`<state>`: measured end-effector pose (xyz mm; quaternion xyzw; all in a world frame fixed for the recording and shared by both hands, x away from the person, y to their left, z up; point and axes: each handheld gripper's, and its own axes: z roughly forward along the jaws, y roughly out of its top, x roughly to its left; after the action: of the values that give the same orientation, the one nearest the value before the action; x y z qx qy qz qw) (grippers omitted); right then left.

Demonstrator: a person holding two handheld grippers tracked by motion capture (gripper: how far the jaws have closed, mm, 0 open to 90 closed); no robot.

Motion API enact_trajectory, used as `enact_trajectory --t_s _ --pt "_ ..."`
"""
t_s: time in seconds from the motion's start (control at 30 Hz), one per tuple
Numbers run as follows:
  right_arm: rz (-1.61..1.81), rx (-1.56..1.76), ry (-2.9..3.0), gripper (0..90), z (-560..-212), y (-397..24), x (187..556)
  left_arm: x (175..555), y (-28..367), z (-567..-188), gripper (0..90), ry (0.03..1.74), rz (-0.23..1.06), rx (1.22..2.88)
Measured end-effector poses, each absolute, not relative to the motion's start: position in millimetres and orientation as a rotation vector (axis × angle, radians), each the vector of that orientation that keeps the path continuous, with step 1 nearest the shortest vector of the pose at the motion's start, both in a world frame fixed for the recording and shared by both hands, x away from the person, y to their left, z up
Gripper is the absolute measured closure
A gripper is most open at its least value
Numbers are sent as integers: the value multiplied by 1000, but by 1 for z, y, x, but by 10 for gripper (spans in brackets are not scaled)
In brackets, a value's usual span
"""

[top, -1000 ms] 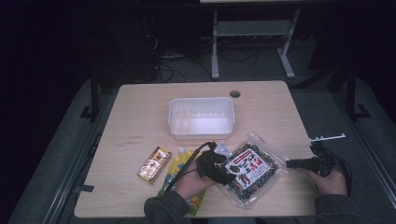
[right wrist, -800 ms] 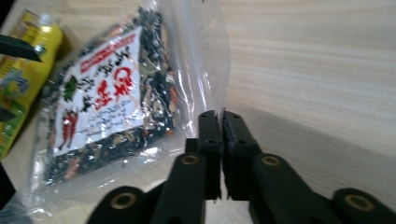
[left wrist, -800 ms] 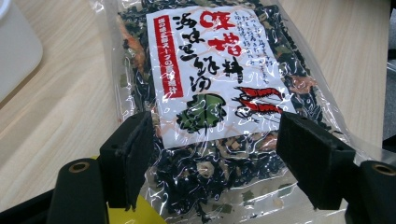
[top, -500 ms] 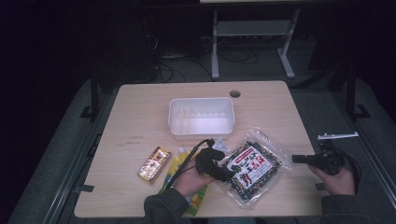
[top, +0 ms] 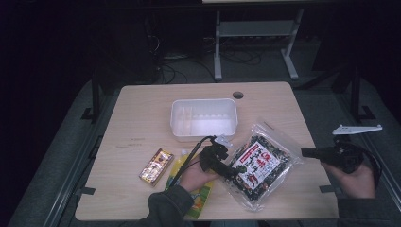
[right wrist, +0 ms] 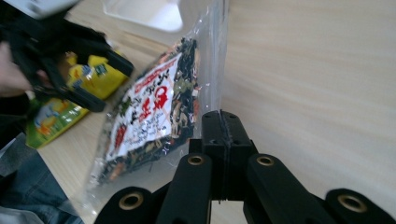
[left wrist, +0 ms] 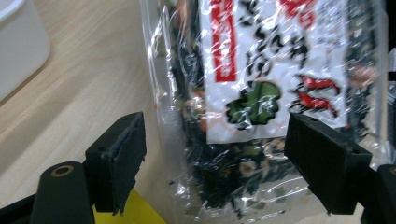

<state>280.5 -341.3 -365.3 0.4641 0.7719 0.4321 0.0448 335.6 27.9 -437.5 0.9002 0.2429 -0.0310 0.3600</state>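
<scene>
A clear bag of dark dried greens with a white and red label (top: pixel 261 163) lies flat on the table's right half. My left gripper (top: pixel 239 168) reaches over its left end. In the left gripper view the left gripper (left wrist: pixel 222 168) is open and has just been opening. The bag (left wrist: pixel 261 93) lies between the two pads, and the left pad stands apart from it. My right gripper (top: pixel 306 152) hovers off the bag's right edge. In the right gripper view its jaws (right wrist: pixel 224 126) are shut with nothing between them, above the bag (right wrist: pixel 154 112).
A white plastic tub (top: pixel 203 118) stands mid-table behind the bag. A small brown snack bar (top: pixel 156 165) lies at the front left. A yellow and green pouch (top: pixel 198 196) lies under the left hand. A round cable hole (top: pixel 238 94) sits near the wooden table's (top: pixel 142 109) far edge.
My right gripper has drawn back to the right and risen away from the bag's edge. The left hand and the bag have stayed in place.
</scene>
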Motion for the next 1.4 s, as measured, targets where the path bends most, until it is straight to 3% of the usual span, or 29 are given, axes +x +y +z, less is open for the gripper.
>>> enact_trajectory --t_s 0.4,0.47,0.5,0.7,0.93,1.07,1.17,1.23,1.27,1.3,1.4 --pt "1411 1260 2381 893 -326 -322 295 350 29 -446 234 646 -242 2251" --pt "1424 1256 2377 894 -324 -320 301 353 32 -447 316 655 -281 2228" --pt "1424 1256 2377 894 -324 -320 301 355 34 -447 316 647 -301 2217" --pt "1489 1264 2339 895 -321 -323 308 358 47 -444 595 630 -359 2150" --pt "1475 1279 2310 893 -320 -325 312 349 47 -437 715 599 -293 2142" --pt "1479 1296 2303 878 -323 -329 315 345 47 -435 730 555 -251 2158" --pt "1480 1308 2306 800 -326 -330 319 343 47 -434 733 552 -232 2168" --pt "1483 1319 2306 667 -331 -331 322 342 47 -433 734 542 -221 2168" --pt "1480 1357 2269 543 -337 -332 325 342 46 -433 733 541 -215 2166" --pt "1480 1357 2269 543 -337 -332 325 342 46 -433 733 540 -209 2168" --pt "1487 1421 2246 404 -352 -332 329 341 46 -434 731 552 -200 2178"
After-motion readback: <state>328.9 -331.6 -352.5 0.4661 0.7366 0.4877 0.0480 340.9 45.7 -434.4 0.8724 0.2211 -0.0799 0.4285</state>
